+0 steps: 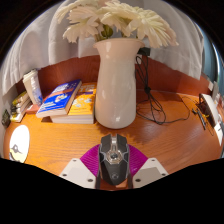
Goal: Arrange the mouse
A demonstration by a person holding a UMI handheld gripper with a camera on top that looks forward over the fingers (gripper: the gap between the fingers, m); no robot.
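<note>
Nearest the lens, the gripper [113,172] has its two pale fingers [78,172] spread to either side of a dark mouse [113,157], which lies on a round purple mouse mat [133,160] on the wooden table [60,143]. Whether the fingers actually press on the mouse's flanks I cannot tell; they flank it closely, and the mouse looks as if it rests on the mat under its own weight, nose pointing away toward the vase

Just beyond the mouse stands a tall cream vase [116,82] holding pale flowers [115,20]. To the left lies a stack of books [66,99] with a blue cover on top, and a white round object [19,143] sits near the table's edge. Thin dark cables [160,105] loop across the table to the right of the vase

The main hazard, as I judge it, is the vase: it stands directly ahead, tall and narrow-footed, so a forward push or an over-long slide of the mouse could knock it. A lopsided grip on the mouse's curved, smooth sides could also let it twist or slip out, and the mat might drag along if the mouse is slid rather than lifted
</note>
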